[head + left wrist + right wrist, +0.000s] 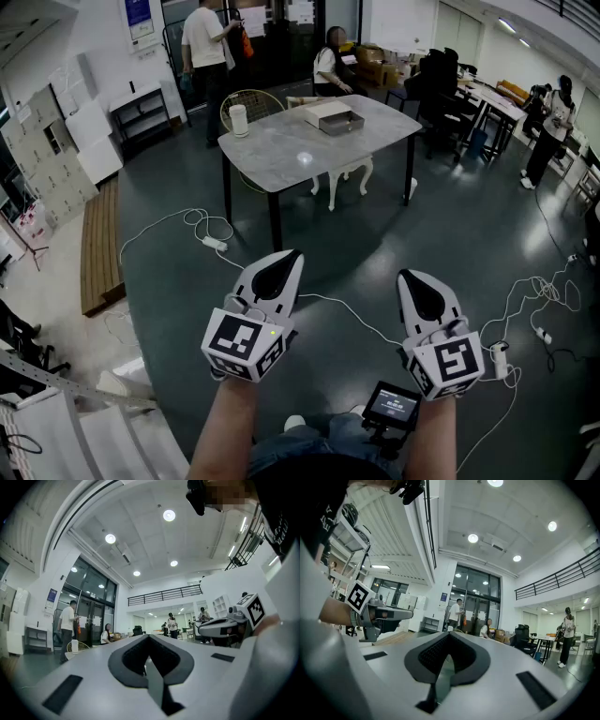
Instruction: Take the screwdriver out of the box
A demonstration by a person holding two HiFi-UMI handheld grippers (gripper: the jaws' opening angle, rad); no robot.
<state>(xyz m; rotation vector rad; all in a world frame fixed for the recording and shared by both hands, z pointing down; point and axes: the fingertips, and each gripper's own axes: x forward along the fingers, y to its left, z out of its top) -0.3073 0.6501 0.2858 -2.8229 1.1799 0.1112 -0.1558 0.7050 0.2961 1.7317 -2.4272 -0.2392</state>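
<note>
Found left white tongs (286, 262) and right white tongs (418, 281) pressed together, empty, over open dark grey floor (375, 225). Located shallow open pale box (334, 117) near far edge of grey stone-topped table (281, 155), well apart from both; screwdriver not discernible.

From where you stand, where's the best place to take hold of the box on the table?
Pinch a thin side wall from above, at the near end, which looks open. The box lies flat and low on the table and looks too wide to span. Left claw and right claw are shut; open one first.
</note>
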